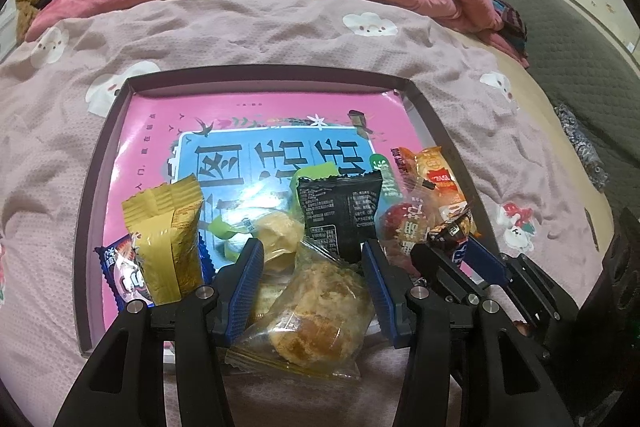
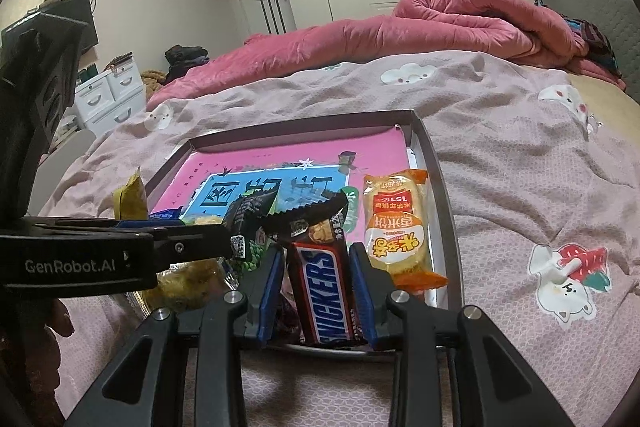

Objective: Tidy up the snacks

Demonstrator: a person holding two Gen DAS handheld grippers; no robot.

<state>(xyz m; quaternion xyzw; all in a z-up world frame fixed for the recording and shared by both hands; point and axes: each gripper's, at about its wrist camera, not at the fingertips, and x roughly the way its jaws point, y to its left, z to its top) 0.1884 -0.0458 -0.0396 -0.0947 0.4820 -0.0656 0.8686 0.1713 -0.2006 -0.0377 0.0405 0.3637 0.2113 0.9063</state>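
Tray (image 2: 444,187) sits on the bed, snacks piled at its near edge. Risk: crowded pile, either lift drags neighbours over the tray rim. Right gripper (image 2: 316,287) fingers clenched on Snickers bar (image 2: 326,291). Left gripper (image 1: 312,287) fingers straddle pastry packet (image 1: 312,319), contact unclear.

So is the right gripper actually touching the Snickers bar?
Touching: the right wrist view shows the right gripper with both blue pads pressed against the Snickers bar.

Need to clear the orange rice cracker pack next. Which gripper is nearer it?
Right. The right gripper, shut on the Snickers bar, sits directly beside the orange rice cracker pack. The left gripper straddles the clear-wrapped pastry, farther left.
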